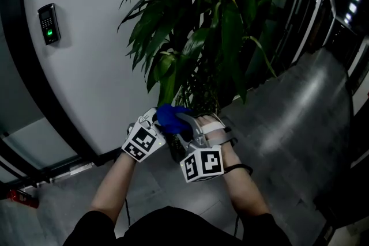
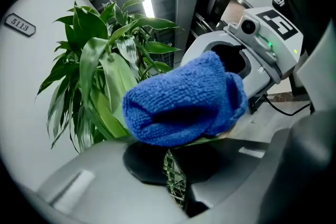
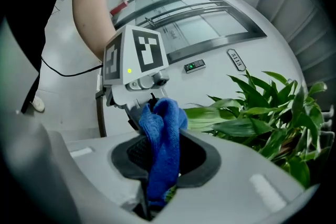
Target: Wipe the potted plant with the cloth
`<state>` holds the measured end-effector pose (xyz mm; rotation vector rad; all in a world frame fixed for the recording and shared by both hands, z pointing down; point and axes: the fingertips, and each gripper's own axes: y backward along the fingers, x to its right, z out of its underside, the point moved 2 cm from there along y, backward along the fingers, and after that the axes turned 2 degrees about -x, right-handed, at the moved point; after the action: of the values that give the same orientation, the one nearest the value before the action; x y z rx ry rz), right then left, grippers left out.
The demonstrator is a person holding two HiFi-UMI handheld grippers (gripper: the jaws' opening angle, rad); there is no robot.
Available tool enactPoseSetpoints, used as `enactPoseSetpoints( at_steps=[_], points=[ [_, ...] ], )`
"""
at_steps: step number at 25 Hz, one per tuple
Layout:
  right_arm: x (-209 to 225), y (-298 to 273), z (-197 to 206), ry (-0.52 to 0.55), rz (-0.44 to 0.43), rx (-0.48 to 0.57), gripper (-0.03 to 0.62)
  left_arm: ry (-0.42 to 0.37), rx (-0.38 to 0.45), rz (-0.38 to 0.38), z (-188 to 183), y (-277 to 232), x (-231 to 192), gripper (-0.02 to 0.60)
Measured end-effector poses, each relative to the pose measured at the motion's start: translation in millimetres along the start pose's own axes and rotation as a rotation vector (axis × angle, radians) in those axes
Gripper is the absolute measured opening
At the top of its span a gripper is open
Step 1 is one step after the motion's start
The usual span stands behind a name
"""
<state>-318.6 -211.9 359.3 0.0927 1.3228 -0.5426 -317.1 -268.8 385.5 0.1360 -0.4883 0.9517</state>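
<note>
1. I'm seeing the plant [image 1: 196,20] rising just ahead of both grippers.
2. The right gripper [image 3: 157,194] is clamping the cloth [image 3: 163,134] over a leaf's near end.
3. The left gripper [image 2: 176,186] is seemingly pinching that leaf [image 2: 113,86] under the cloth.
4. The leaf is running lengthwise away toward the stems, so I'm judging the right gripper wipes that way.

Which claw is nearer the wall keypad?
Left. The left claw, pinching a leaf, lies toward the keypad; the right claw, gripping the cloth, sits farther away.
</note>
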Motion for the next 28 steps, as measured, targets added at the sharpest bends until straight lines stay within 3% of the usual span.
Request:
enactPoseSetpoints(
  at_steps=[9,14,17,19,23,28],
  points=[
    [-34.7,2.5,3.8,-0.069,-0.031,0.007,0.091,0.088,-0.022,0.000,31.2,9.3,17.0,0.006],
    [-55.5,-1.0,3.9,-0.166,-0.035,0.012,0.091,0.189,-0.007,-0.056,52.0,30.5,18.5,0.006],
    [-68.2,-8.1,5.5,-0.222,-0.045,0.016,0.091,0.208,-0.029,-0.085,69.7,48.0,16.0,0.006],
    [-71.7,-8.0,5.0,-0.312,-0.050,0.032,0.091,0.225,-0.033,-0.109,79.0,62.1,10.9,0.006],
    [-74.2,4.2,7.7,-0.605,-0.030,0.129,0.091,0.322,0.027,-0.169,85.5,94.2,-3.8,0.006],
    [-66.9,29.3,13.8,-0.948,0.052,0.267,0.091,0.385,0.147,-0.142,86.4,107.4,0.9,0.006]
  ],
)
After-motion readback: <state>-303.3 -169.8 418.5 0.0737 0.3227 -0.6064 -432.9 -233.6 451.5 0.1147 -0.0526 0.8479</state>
